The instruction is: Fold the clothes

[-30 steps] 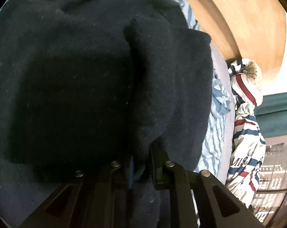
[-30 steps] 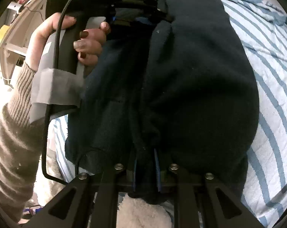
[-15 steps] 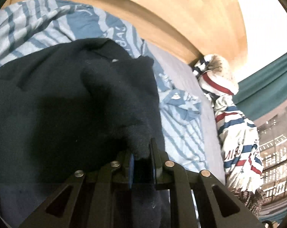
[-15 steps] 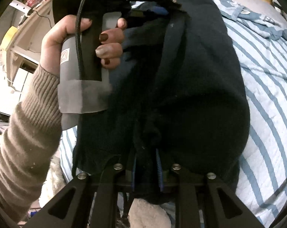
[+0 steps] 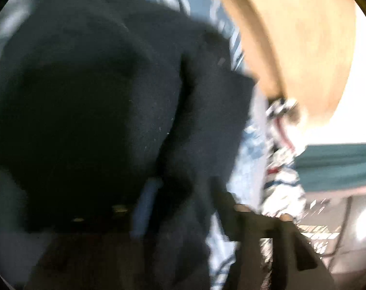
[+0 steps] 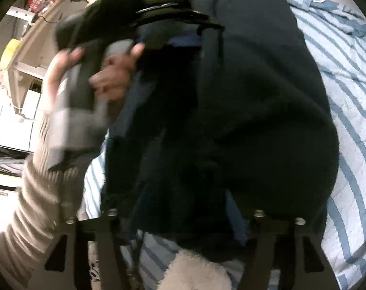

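A dark navy fleece garment [image 5: 98, 120] lies bunched on the blue-and-white striped bedsheet [image 6: 340, 96] and fills most of both views. In the left wrist view my left gripper [image 5: 183, 193] is open, its blue-padded fingers spread wide with garment fabric lying loose between them; the view is blurred by motion. The right gripper [image 6: 183, 215] is open too, and the garment [image 6: 255, 120] sags into the gap between its fingers. The right wrist view also shows the left gripper [image 6: 187, 33] at the garment's far edge, held by a person's hand [image 6: 110, 77].
A wooden headboard [image 5: 291, 48] runs behind the bed. A red, white and blue striped cloth [image 5: 279, 169] lies at the bed's right edge beside a teal curtain [image 5: 340, 166]. A beige knit sleeve [image 6: 25, 205], shelves [image 6: 25, 72] and a fluffy white item [image 6: 197, 273] sit left and below.
Both grippers were shut on folds of the garment and have now spread their fingers and let go. The left wrist view swung down toward the garment and is blurred.
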`<action>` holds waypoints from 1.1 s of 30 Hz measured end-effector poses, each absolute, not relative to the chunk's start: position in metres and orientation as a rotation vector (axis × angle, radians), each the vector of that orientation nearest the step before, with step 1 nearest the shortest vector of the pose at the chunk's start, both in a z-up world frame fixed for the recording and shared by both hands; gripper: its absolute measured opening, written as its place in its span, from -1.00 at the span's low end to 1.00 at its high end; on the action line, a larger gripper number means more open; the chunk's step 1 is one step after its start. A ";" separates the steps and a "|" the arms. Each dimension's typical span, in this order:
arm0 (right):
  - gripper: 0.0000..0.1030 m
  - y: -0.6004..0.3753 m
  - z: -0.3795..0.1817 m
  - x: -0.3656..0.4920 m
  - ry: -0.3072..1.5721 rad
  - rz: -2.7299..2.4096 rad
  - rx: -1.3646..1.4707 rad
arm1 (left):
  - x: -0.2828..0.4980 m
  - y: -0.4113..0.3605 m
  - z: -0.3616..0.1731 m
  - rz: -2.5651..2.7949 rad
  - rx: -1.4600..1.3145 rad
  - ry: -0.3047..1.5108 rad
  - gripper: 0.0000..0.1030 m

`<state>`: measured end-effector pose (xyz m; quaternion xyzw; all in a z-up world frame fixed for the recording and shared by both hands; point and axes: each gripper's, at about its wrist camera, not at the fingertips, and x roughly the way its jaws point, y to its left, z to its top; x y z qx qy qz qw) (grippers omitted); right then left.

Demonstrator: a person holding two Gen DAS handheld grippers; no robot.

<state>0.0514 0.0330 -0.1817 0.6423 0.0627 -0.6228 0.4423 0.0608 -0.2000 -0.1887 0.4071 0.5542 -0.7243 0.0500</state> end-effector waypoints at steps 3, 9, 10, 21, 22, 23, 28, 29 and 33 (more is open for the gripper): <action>0.48 0.044 -0.168 0.048 0.084 -1.564 1.571 | 0.113 -0.199 -0.159 -2.253 1.038 1.639 0.44; 0.49 0.086 -0.147 0.036 -0.142 -1.618 1.483 | 0.185 -0.179 -0.141 -2.328 0.949 1.573 -0.18; 0.36 0.092 -0.145 0.031 -0.178 -1.651 1.476 | 0.190 -0.171 -0.141 -2.348 0.963 1.545 -0.43; -0.46 0.097 -0.176 0.062 0.165 -1.835 1.640 | 0.136 -0.047 -0.133 -2.750 1.473 0.955 -0.50; -0.46 0.100 -0.181 0.066 0.146 -1.807 1.665 | 0.138 -0.045 -0.137 -2.735 1.499 0.942 -0.50; -0.47 0.102 -0.185 0.069 0.147 -1.783 1.676 | 0.140 -0.044 -0.141 -2.720 1.526 0.928 -0.50; -0.45 0.119 -0.178 0.065 -0.005 -1.690 1.690 | 0.148 -0.036 -0.159 -2.639 1.653 0.860 -0.50; -0.39 0.122 -0.171 0.063 -0.029 -1.706 1.675 | 0.150 -0.035 -0.163 -2.622 1.678 0.847 -0.50; -0.23 0.125 -0.154 0.053 -0.034 -1.782 1.608 | 0.157 -0.029 -0.177 -2.552 1.775 0.791 -0.50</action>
